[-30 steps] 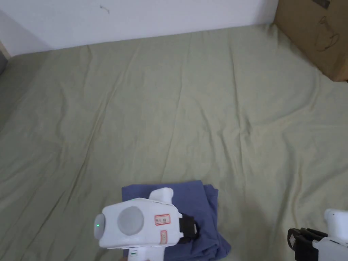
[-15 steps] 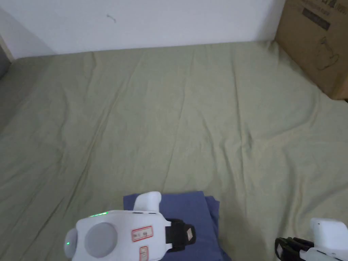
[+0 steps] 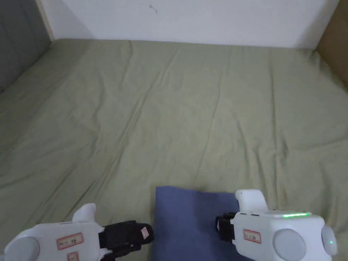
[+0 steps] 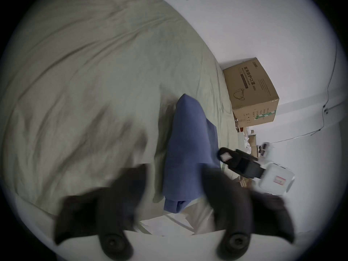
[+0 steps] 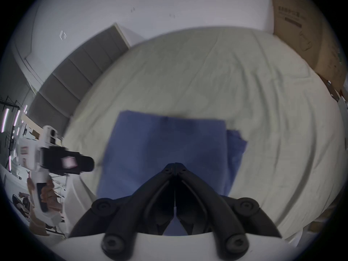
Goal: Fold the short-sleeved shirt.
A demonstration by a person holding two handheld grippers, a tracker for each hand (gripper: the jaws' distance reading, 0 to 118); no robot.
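Observation:
The blue short-sleeved shirt [image 3: 190, 221] lies folded into a flat rectangle near the front edge of the bed, also seen in the left gripper view [image 4: 188, 142] and the right gripper view [image 5: 165, 144]. My left gripper [image 3: 148, 232] hovers just left of the shirt with its jaws apart [image 4: 175, 172] and nothing between them. My right gripper [image 3: 219, 226] sits at the shirt's right side. Its jaws meet tip to tip [image 5: 174, 164] over the cloth, with no fabric visibly held. A second layer of the shirt [image 5: 235, 148] sticks out on the right.
A wrinkled pale green sheet [image 3: 170, 119] covers the bed, with much bare room behind the shirt. A cardboard box [image 4: 250, 95] stands at the far right corner. A grey padded panel [image 3: 17, 44] lines the left side, and a white wall runs along the back.
The left gripper has come off the top of the shirt to its left side. The right gripper has moved in from the far right to the shirt's right edge. The head camera has swung left.

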